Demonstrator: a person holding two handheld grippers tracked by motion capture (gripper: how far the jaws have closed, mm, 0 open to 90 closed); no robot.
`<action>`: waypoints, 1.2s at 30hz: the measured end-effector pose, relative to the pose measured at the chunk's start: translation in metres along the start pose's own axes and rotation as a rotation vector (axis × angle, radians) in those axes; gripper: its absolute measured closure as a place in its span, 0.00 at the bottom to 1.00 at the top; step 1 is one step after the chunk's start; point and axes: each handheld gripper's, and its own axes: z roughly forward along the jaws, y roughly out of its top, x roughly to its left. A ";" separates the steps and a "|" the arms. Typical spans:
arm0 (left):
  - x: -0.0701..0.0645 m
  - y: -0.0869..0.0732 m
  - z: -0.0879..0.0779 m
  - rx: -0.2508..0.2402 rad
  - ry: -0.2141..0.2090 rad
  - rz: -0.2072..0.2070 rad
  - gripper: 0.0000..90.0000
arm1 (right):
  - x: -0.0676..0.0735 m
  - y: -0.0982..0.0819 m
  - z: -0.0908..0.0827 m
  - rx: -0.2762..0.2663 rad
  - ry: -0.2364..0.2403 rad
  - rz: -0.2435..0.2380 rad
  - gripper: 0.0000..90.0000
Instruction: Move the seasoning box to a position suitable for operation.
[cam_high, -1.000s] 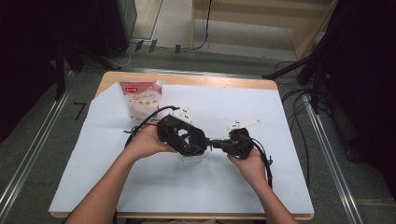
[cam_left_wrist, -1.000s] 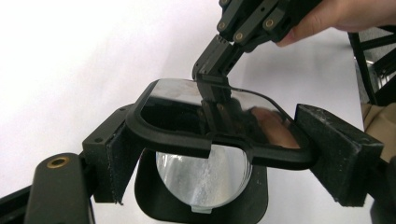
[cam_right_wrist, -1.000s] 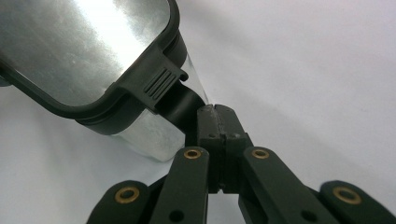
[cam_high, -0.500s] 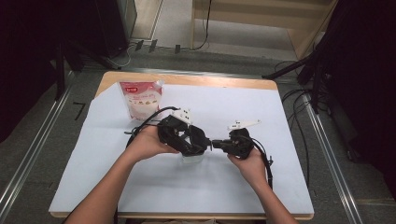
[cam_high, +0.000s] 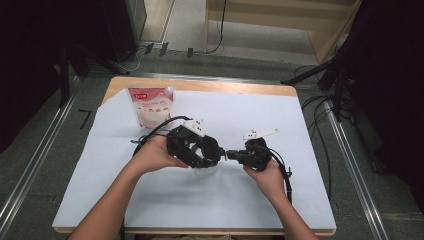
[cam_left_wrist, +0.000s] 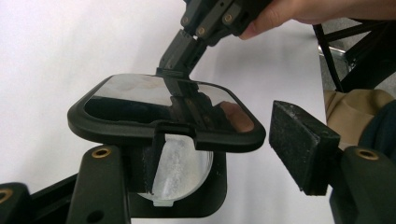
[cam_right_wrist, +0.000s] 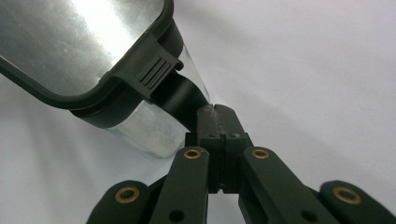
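A clear container (cam_left_wrist: 182, 172) with a black lid (cam_left_wrist: 163, 107) that has a glossy top panel sits at mid-table, where its clear body (cam_high: 205, 170) shows in the high view. My right gripper (cam_right_wrist: 215, 112) is shut on the lid's black latch flap (cam_right_wrist: 180, 100), reaching in from the right (cam_high: 230, 154). My left gripper (cam_left_wrist: 224, 149) straddles the container from the left (cam_high: 212, 152). Its jaws have just been opening. One pad (cam_left_wrist: 152, 158) lies against the container under a lid clip, and the other pad (cam_left_wrist: 303, 144) stands clear of it.
A red and white pouch (cam_high: 151, 106) stands at the back left of the white table sheet (cam_high: 250, 205). Cables trail from both grippers, and dark stands and wooden furniture surround the table.
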 end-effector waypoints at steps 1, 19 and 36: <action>0.000 0.000 -0.001 -0.003 0.003 -0.004 0.42 | 0.000 0.000 0.000 0.002 0.000 0.004 1.00; 0.010 0.000 0.001 -0.032 0.007 -0.003 0.55 | 0.001 0.000 0.004 0.008 0.000 0.004 1.00; 0.006 0.013 0.004 -0.070 -0.007 0.040 0.79 | 0.004 0.000 0.006 0.003 0.002 -0.010 1.00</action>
